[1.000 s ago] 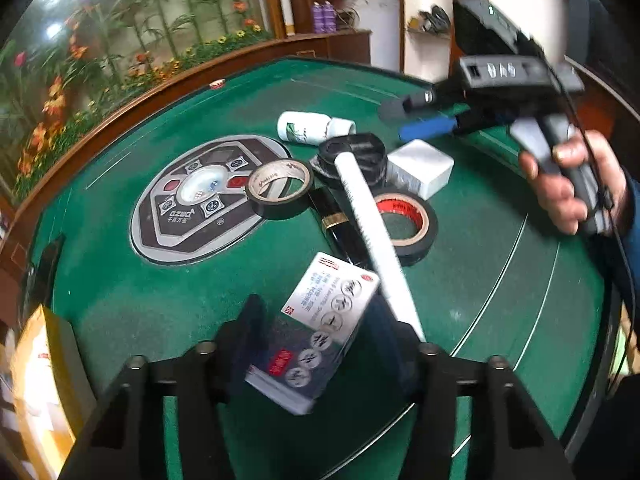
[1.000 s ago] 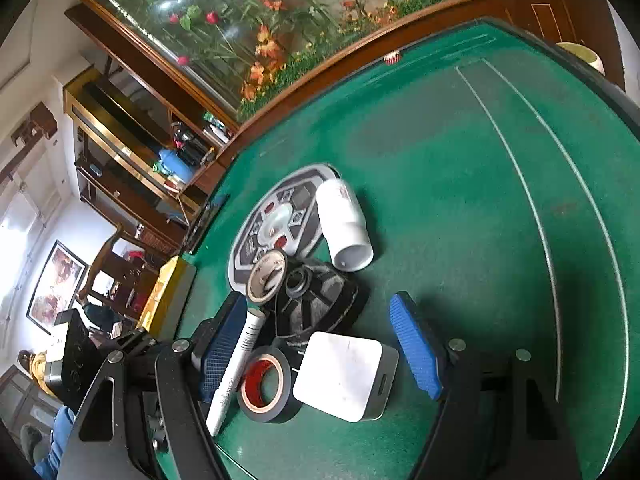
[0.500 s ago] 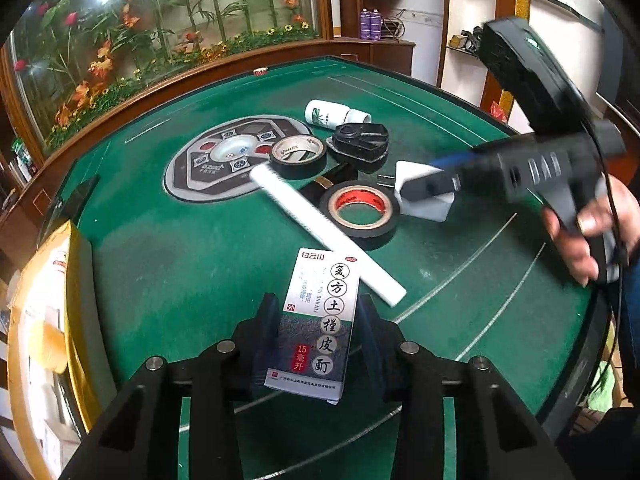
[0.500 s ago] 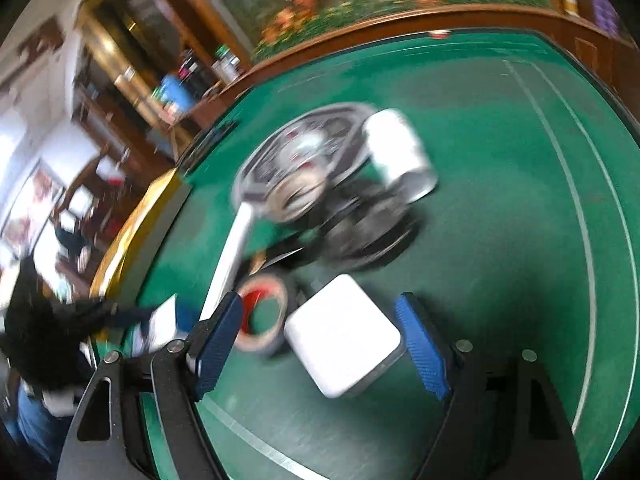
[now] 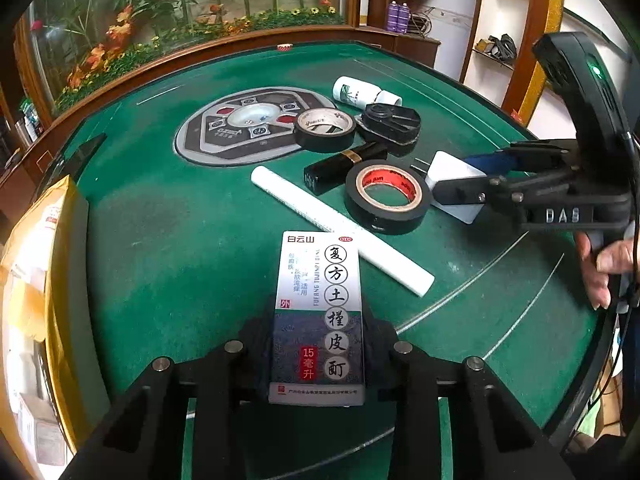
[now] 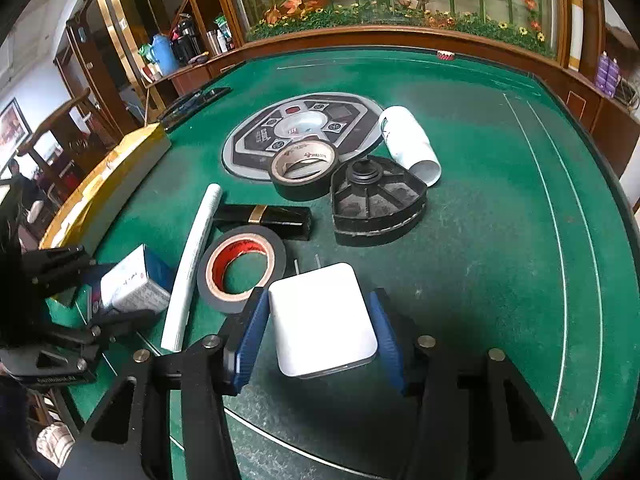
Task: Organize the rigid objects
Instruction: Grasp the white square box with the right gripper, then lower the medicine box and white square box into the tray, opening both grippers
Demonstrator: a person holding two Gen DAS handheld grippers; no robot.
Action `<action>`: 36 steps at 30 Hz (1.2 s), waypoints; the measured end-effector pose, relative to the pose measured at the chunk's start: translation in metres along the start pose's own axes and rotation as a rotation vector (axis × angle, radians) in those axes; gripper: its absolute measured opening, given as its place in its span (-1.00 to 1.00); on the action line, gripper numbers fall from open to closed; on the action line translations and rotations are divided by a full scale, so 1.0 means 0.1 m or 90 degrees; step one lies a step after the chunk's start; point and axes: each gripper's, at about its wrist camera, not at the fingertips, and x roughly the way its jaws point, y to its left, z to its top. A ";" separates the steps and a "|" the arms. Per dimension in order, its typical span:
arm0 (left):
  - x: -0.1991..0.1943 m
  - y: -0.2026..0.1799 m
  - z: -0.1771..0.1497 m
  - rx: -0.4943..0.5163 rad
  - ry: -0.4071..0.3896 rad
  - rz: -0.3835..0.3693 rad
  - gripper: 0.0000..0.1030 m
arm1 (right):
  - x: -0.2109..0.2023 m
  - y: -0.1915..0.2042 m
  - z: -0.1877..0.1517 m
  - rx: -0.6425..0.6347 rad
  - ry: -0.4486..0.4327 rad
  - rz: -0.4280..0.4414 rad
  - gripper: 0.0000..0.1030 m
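Cardboard is what the left tongs (image 5: 318, 354) are clamped on: a tall medicine box (image 5: 319, 312), held by its lower end above the green table (image 5: 160, 240), label up. Just beside its top right corner a white tube (image 5: 340, 228) lies diagonally; a swing of the box to the right would likely knock the tube and send it rolling. Further right, a black tape roll with a red core (image 6: 240, 270) rests against the tube, with a black lipstick case (image 6: 268, 218), a second tape roll (image 6: 304, 168), a black ribbed holder (image 6: 378, 204) and a white bottle (image 6: 408, 144) crowded behind it. At the right, the right tongs (image 6: 320, 334) are set around a white charger (image 6: 320, 320), the blue pads (image 6: 250, 334) close to its flanks; whether contact is made cannot be told. The charger's smooth sides could slip if squeezed off-centre, and its prongs point toward the tape roll, so a forward push may drag that roll along.
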 end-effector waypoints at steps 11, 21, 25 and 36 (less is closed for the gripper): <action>-0.10 -0.06 -0.11 -0.019 -0.014 -0.007 -0.32 | 0.02 0.19 -0.06 -0.031 0.024 -0.065 -0.15; -0.61 0.12 -0.14 -0.077 -0.121 -0.067 -0.32 | -0.45 0.25 -0.21 0.069 -0.057 0.001 -0.14; -0.84 0.27 -0.17 -0.094 -0.156 -0.052 -0.31 | -0.56 0.45 -0.11 0.073 -0.084 0.049 -0.14; -1.24 1.16 -0.57 -0.190 -0.196 0.047 -0.31 | -0.42 1.46 0.41 0.004 -0.085 0.200 -0.14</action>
